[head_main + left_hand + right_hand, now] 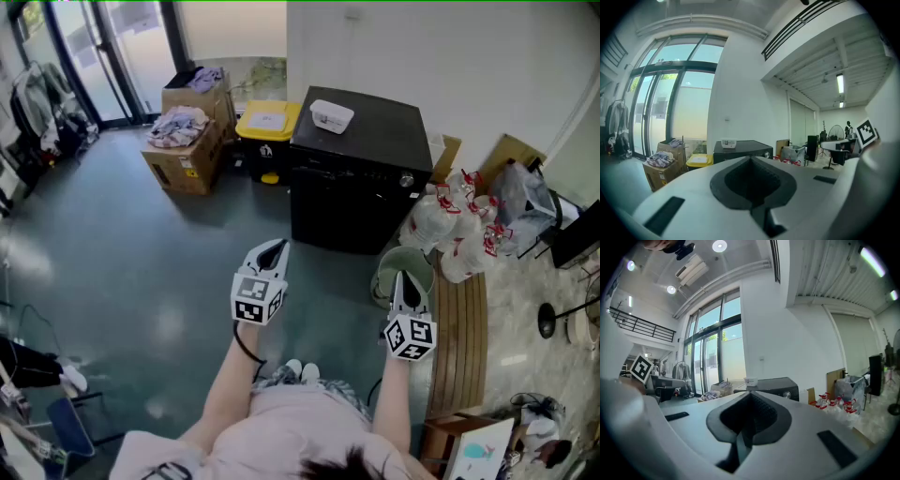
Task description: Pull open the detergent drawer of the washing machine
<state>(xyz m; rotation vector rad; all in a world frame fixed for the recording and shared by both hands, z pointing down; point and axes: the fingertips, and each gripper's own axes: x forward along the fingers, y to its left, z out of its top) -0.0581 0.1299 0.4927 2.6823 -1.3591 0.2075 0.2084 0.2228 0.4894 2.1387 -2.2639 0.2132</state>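
Held level side by side above the grey floor, left gripper (274, 246) and right gripper (403, 277) both have jaws fully together, empty. Black washing machine (361, 159) stands well ahead against the wall, white tub (331, 115) on top; its detergent drawer is indistinguishable.

Ahead of the closed fingers (269, 253), the black box-shaped washing machine (354, 169) is seen too steeply to pick out its detergent drawer. In the gripper views, the white bodies of the left gripper (751, 159) and right gripper (751, 394) hide its lower front.
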